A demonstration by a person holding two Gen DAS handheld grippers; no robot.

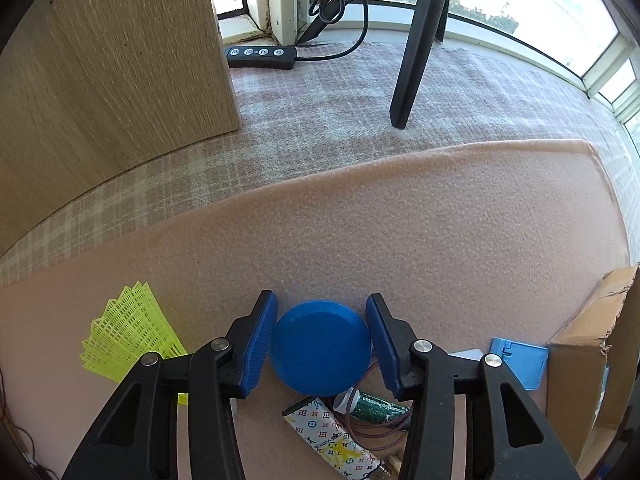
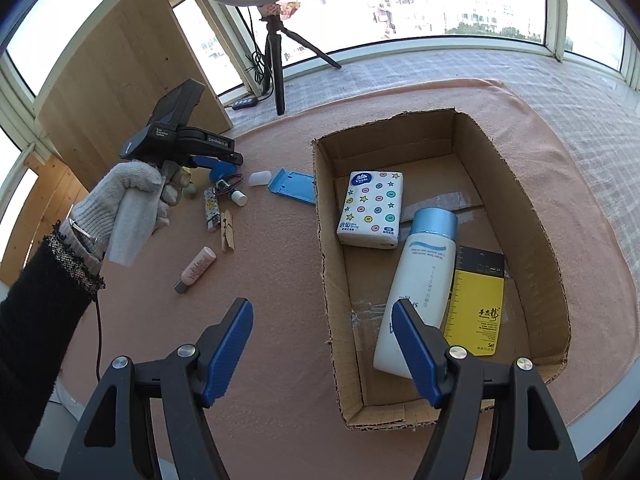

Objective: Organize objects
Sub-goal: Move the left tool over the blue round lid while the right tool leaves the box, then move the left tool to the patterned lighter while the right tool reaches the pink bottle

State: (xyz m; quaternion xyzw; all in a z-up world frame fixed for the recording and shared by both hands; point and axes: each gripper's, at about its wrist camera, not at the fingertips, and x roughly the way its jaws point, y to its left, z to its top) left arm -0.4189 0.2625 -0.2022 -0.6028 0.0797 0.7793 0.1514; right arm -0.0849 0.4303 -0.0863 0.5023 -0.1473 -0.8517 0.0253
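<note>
My left gripper (image 1: 321,338) is open around a round blue lid (image 1: 320,347) on the pink cloth; the left pad touches or nearly touches it, the right pad stands a little off. The lid also shows in the right wrist view (image 2: 222,171) under that gripper. My right gripper (image 2: 322,350) is open and empty, above the left wall of the cardboard box (image 2: 326,280). The box holds a tissue pack (image 2: 372,208), a white bottle (image 2: 420,280) and a yellow card (image 2: 476,300).
On the cloth lie a patterned lighter (image 1: 340,444), a green lip balm (image 1: 376,406), a blue holder (image 2: 292,187), a clothespin (image 2: 228,236), a pink tube (image 2: 196,268), a white cap (image 2: 260,179) and a yellow shuttlecock (image 1: 128,332). A tripod (image 2: 276,60) stands behind.
</note>
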